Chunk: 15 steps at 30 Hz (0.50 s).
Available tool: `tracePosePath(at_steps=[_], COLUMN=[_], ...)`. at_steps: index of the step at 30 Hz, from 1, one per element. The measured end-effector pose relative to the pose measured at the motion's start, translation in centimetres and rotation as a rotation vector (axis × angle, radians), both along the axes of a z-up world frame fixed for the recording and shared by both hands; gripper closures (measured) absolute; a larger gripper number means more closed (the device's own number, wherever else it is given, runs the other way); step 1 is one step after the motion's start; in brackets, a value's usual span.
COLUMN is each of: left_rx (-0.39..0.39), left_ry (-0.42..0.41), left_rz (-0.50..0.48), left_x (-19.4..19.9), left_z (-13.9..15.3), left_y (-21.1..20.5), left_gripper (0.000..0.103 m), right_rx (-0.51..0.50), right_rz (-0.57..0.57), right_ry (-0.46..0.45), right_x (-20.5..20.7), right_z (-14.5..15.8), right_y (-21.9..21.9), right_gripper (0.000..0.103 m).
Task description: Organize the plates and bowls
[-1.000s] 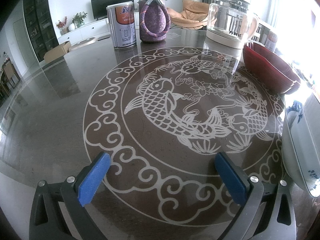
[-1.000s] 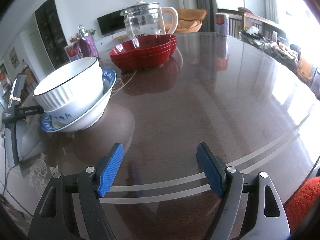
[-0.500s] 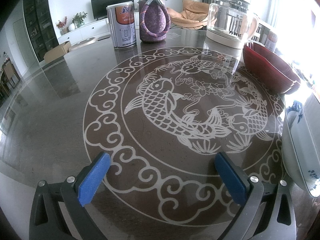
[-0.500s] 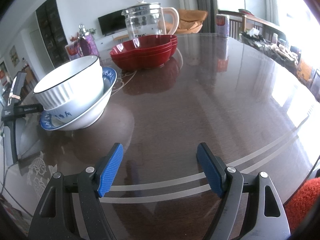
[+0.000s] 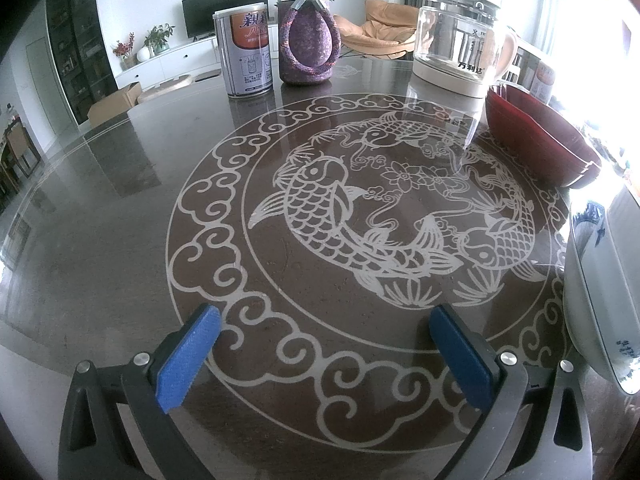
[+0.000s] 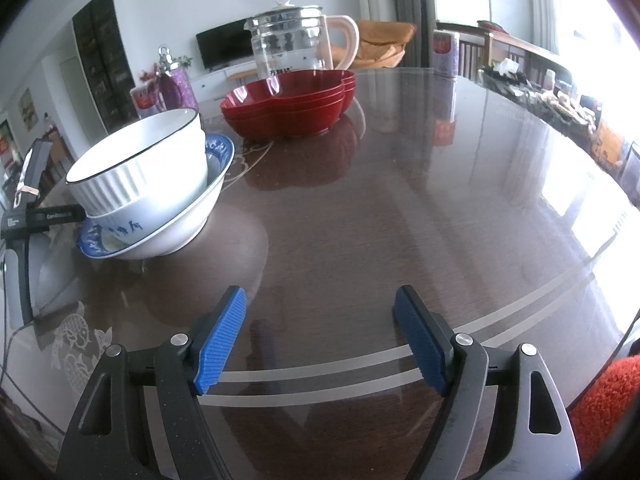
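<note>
Bowls: white ribbed bowl [image 6: 140,160] nested in blue-patterned bowl [image 6: 176,220], left of frame; red scalloped dishes [image 6: 288,108] stacked, upper centre. Apparently sorted already. Left gripper [image 5: 324,356] and right gripper [image 6: 320,336] released, empty, above table [image 6: 400,220].

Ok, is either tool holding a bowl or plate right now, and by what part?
Nothing is held. The left tool and right tool are both open over the bare table, with nothing between their pads.

Ribbed white bowl [image 6: 140,164] nests in blue-patterned bowl [image 6: 168,228]; red plates [image 6: 292,108] stacked.
</note>
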<state>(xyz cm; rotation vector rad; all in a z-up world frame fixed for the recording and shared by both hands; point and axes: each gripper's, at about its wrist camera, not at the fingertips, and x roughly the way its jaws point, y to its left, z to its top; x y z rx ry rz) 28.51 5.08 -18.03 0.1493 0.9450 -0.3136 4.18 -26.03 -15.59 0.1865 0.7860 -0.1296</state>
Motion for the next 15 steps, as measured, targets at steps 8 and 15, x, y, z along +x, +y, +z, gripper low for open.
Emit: tracePosePath(at_steps=[8, 15], left_rx=[-0.001, -0.001], left_ry=[-0.003, -0.003], left_rz=[-0.002, -0.002], left_x=[-0.01, -0.01], left_z=[0.00, -0.01], left_y=[0.01, 0.01], left_gripper=[0.000, 0.000], right_rx=[0.002, 0.004], right_rz=[0.003, 0.006], right_ry=[-0.001, -0.005], right_x=[0.01, 0.01], right_z=[-0.04, -0.13], right_y=[0.07, 0.05], right_gripper=[0.023, 0.022])
